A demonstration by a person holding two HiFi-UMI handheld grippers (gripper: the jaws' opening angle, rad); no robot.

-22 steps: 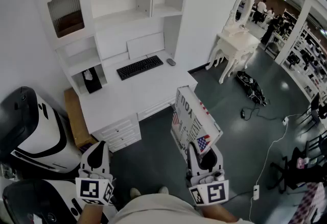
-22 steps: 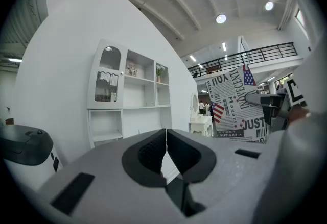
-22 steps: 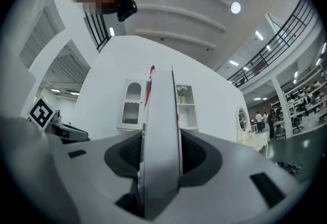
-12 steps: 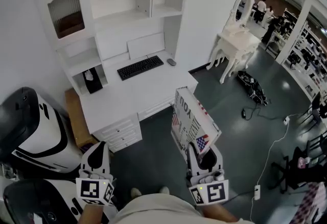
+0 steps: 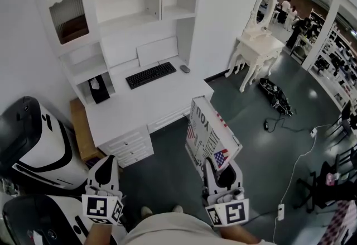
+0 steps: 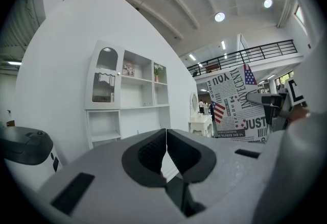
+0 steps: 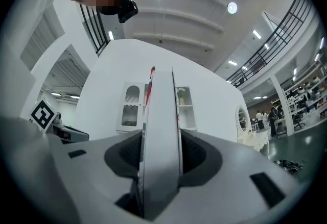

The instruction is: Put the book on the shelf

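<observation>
Item: black-and-white machine housing, far left, on the floor. Item: brown wooden stand, between that housing and the desk, touching the desk's left side. Item: left gripper, low in the head view beside the housing; jaws pressed together with nothing between them. Item: white shelf unit against the wall, with open compartments and a glazed door at upper left. Item: white desk below the shelf unit, drawers at its front. On the desk: dark box in the left cubby, black keyboard at centre, small mouse just right of the keyboard. Item: book, cover in newsprint pattern with flag motifs, held upright on edge above the dark floor, in front of the desk's right corner and well apart from the shelves. Item: right gripper, jaws clamped on the book's lower edge, one pad on each cover. Item: white dressing table with oval mirror, right of the desk. Item: black bag on the floor near it.
</observation>
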